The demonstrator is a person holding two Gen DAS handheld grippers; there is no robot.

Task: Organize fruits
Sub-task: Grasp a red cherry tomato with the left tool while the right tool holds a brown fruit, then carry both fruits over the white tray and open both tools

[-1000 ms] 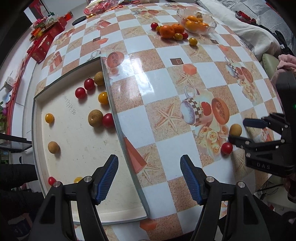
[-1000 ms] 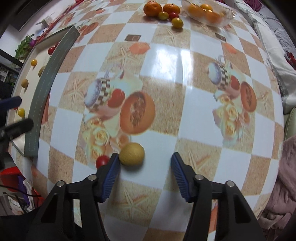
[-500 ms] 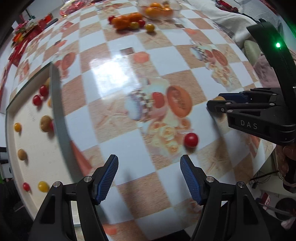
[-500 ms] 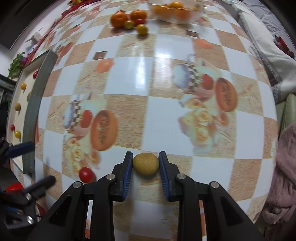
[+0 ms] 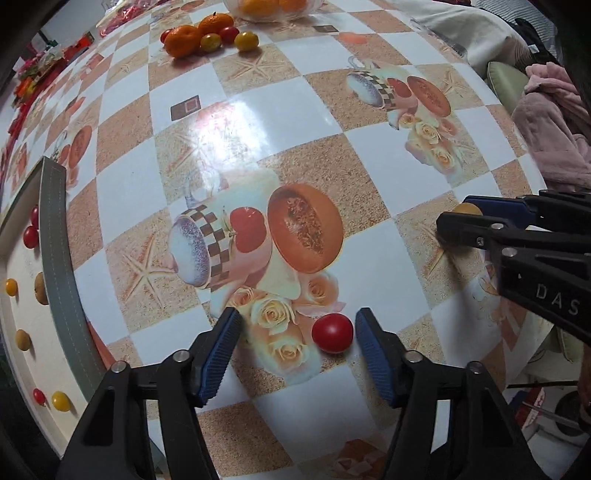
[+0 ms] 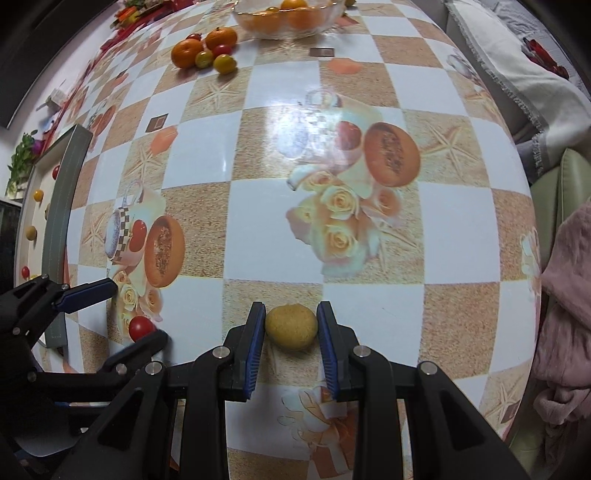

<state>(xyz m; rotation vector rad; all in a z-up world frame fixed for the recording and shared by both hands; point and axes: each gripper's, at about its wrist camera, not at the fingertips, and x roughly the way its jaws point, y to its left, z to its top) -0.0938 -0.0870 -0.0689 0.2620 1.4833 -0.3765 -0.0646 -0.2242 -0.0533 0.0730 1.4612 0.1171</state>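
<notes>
My right gripper (image 6: 291,326) is shut on a round tan-brown fruit (image 6: 291,326), with both blue pads against its sides, low over the tablecloth. It shows at the right of the left wrist view, where the fruit (image 5: 467,209) peeks out behind the fingers. My left gripper (image 5: 297,334) is open around a red cherry tomato (image 5: 332,333), which lies on the cloth close to the right finger. The tomato also shows in the right wrist view (image 6: 141,327). A cream tray (image 5: 55,258) at the left holds several small red, yellow and brown fruits.
At the far side are a glass bowl of oranges (image 6: 288,20) and a cluster of tangerines and small tomatoes (image 6: 207,50). The table's rounded edge runs close on the right, with a pink garment (image 6: 565,295) and cushions beyond it.
My left gripper has swung from above the tray over to the red tomato, which now lies between its fingers. My right gripper has closed on the tan-brown fruit.
</notes>
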